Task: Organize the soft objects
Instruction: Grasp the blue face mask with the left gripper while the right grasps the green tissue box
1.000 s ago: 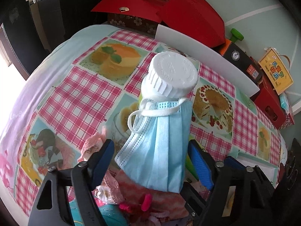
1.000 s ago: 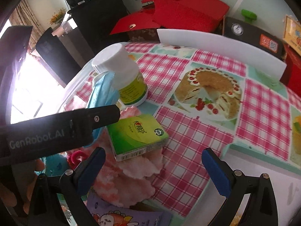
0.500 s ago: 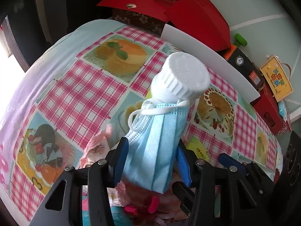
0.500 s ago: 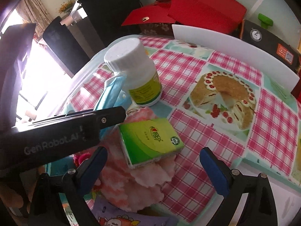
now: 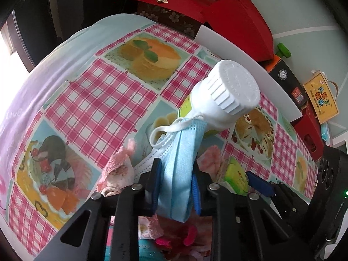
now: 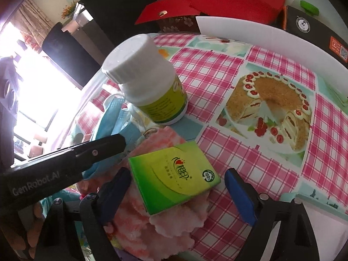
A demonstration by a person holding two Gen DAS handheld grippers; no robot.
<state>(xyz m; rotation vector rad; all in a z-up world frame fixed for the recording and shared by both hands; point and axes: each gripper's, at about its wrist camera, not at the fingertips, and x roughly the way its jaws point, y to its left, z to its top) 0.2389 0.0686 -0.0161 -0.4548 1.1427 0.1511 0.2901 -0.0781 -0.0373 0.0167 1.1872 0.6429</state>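
A folded blue face mask [image 5: 180,174] hangs between the pads of my left gripper [image 5: 175,182], whose jaws are closing and press on it from both sides. The mask's white ear loop is hooked round the neck of a white-capped bottle [image 5: 228,91], which leans to the right. My right gripper [image 6: 177,171] is open and its jaws are closing. Between them, untouched, lies a green tissue pack [image 6: 174,174] on a pink fluffy cloth [image 6: 152,228]. The bottle [image 6: 152,82] and mask [image 6: 111,119] stand just behind it.
A checked tablecloth [image 5: 97,100] covers the table. A white board [image 5: 250,65] stands along its far edge, with red boxes [image 5: 217,10] and a yellow box [image 5: 322,100] behind. A pink lace cloth [image 5: 117,171] lies left of the mask.
The left jaws have closed in onto the mask, and the bottle has tipped to the right. The right gripper has come closer over the green pack with its jaws slightly narrower.
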